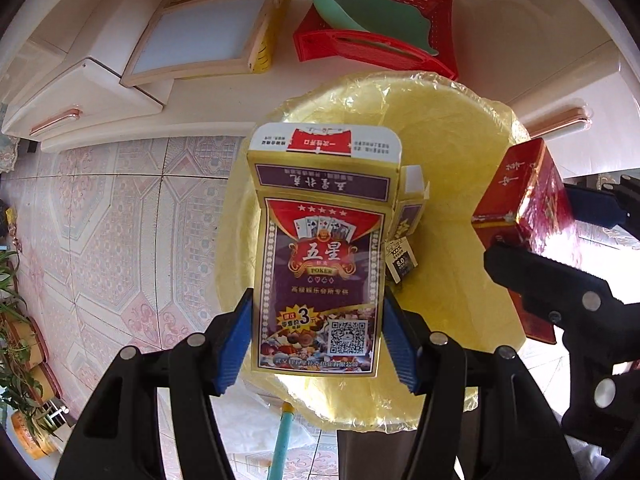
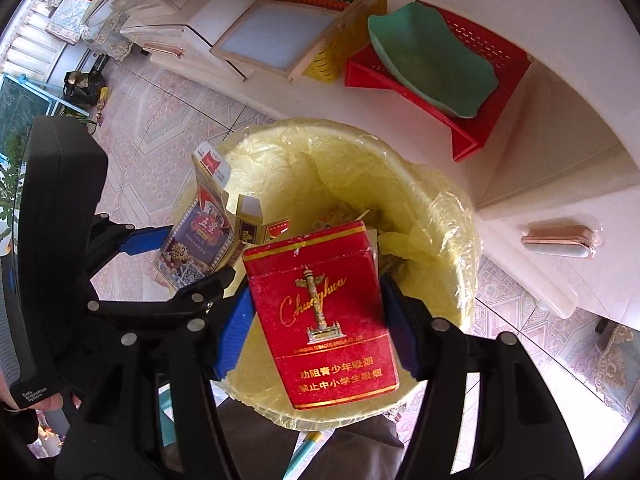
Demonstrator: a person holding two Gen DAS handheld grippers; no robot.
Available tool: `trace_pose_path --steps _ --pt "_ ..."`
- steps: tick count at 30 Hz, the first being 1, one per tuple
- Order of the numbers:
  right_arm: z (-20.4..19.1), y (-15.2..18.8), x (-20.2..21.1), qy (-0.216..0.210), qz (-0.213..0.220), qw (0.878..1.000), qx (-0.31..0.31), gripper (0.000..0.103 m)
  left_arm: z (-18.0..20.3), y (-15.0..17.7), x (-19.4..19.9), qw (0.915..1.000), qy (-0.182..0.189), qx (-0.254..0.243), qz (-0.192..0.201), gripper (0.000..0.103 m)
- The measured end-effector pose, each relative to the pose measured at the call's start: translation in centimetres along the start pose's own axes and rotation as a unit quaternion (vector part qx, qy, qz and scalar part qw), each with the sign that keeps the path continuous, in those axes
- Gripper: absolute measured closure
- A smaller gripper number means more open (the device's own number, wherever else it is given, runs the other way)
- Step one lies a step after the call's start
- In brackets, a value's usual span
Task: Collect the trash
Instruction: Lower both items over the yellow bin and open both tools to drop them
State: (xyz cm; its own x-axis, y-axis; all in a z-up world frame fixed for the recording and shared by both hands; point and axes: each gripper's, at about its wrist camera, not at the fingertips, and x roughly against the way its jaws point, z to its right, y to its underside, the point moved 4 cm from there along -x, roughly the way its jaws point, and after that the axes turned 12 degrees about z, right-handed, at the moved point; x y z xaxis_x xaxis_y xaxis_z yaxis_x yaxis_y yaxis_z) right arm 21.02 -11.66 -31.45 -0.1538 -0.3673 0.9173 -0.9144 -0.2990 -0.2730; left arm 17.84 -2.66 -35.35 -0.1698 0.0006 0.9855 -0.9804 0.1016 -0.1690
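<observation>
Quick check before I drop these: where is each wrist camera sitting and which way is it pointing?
Left wrist: on the left gripper, looking down at the poker card box it holds over the yellow-lined bin; the right gripper shows beside it.
Right wrist: on the right gripper, looking down at its red cigarette pack over the bin.
Shared: bin, both boxes, red basket.

At frame centre in the left wrist view, the playing-card box (image 1: 318,276) is purple, red and gold with a yellow border. The cigarette pack (image 2: 324,316) is red with gold lettering. Behind both, the bin liner (image 2: 400,168) is pale yellow. Upper right, a red basket (image 1: 400,40) holds a green tray (image 1: 372,8). The floor tiles (image 1: 120,240) show pink geometric patterns.
</observation>
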Motion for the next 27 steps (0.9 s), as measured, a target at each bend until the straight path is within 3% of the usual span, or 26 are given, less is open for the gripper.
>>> trace_pose_path --steps 12,14,15,27 --pt "0.5 0.2 -1.8 0.011 -0.012 0.999 -0.029 0.042 0.1 0.6 -1.4 0.9998 -0.003 -0.016 -0.012 0.042" --pt "0.5 0.3 -2.0 0.012 -0.014 0.999 -0.036 0.041 0.0 0.7 -1.4 0.9998 -0.002 -0.015 -0.014 0.030" --pt "0.5 0.3 -1.9 0.011 -0.014 0.999 -0.041 0.035 -0.2 0.7 -1.3 0.9998 -0.003 -0.012 -0.013 0.027" --pt "0.8 0.4 -1.1 0.019 -0.009 0.999 -0.048 0.031 -0.1 1.0 -0.5 0.9998 -0.008 -0.004 -0.015 0.019"
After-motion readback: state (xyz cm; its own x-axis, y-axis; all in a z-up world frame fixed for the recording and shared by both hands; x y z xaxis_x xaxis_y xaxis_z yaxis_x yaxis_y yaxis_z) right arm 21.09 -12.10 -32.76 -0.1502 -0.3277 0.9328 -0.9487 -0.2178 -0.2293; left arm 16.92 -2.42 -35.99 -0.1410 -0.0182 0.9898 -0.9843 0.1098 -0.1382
